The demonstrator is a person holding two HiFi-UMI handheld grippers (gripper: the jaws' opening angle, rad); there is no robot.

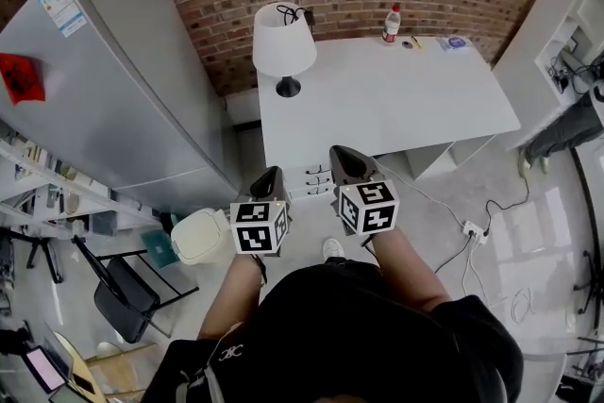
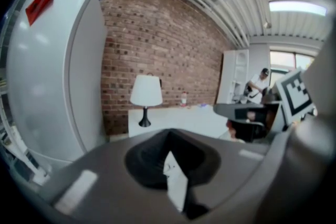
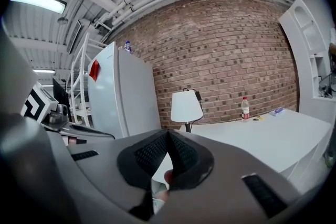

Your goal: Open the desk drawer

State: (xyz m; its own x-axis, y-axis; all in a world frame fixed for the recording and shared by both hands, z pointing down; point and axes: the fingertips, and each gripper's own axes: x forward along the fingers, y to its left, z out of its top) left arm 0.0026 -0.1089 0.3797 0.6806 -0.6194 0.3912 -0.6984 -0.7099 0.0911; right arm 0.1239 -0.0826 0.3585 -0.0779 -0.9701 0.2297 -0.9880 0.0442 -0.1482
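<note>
The white desk stands against the brick wall. Its drawer stack, with small dark handles, faces me below the desk's near left corner, and the drawers look closed. My left gripper hangs in front of the drawers, slightly to their left, jaws shut and holding nothing. My right gripper is held over the desk's front edge just right of the drawers, also shut and empty. In the left gripper view the jaws meet, with the desk ahead. The right gripper view shows the same closed tips before the desk.
A white lamp, a bottle and small items sit on the desk. A grey fridge stands to the left. A white bin and a black chair are on the floor at left. A power strip with cables lies at right.
</note>
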